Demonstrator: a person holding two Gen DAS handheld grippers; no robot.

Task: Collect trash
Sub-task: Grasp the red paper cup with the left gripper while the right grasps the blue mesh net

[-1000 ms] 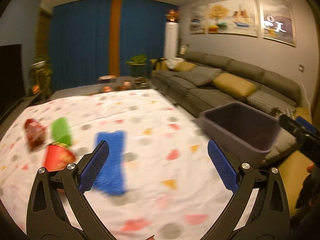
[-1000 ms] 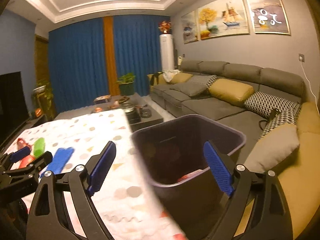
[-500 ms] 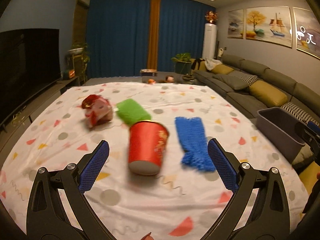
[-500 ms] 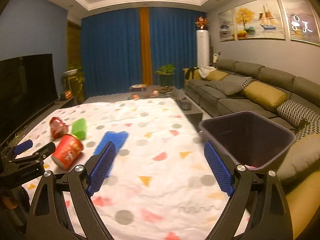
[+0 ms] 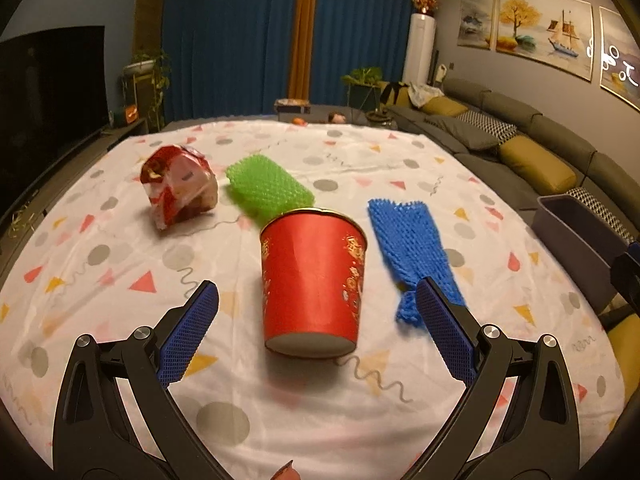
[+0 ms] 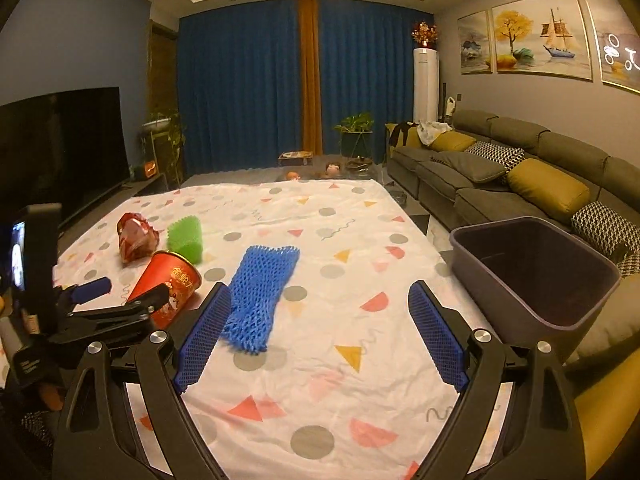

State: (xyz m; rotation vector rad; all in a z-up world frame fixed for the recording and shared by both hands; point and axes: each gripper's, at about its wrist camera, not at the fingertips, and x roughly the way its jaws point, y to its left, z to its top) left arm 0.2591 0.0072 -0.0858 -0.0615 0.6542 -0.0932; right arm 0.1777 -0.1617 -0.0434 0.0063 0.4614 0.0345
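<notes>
Both my views have swung away from the bin [image 6: 532, 272] since a second ago and now face the trash on the patterned sheet [image 5: 320, 392]; the red cup [image 5: 314, 284], which sat off to the left before, is now straight ahead of my left gripper [image 5: 316, 332].

That left gripper is spread wide with nothing in it. The cup lies on its side on the sheet, base toward me and mouth pointing away, lined up with the gap between the blue pads but just beyond the tips, not touched. Behind the cup's mouth lies a green foam net [image 5: 268, 192], and to the left of that a crumpled red and white wrapper [image 5: 178, 190]. A blue foam net [image 5: 412, 256] lies flat to the right of the cup, its near end partly behind my right-hand fingertip in this view.

My right gripper [image 6: 320, 328] is also wide apart and empty, hanging over the sheet. The blue foam net [image 6: 262, 292] sits just beyond its left finger. From this camera I see the left gripper [image 6: 116, 294] at the far left, in front of the cup [image 6: 168, 288]. The bin stands off the sheet's right edge, beside the sofa [image 6: 520, 168].
</notes>
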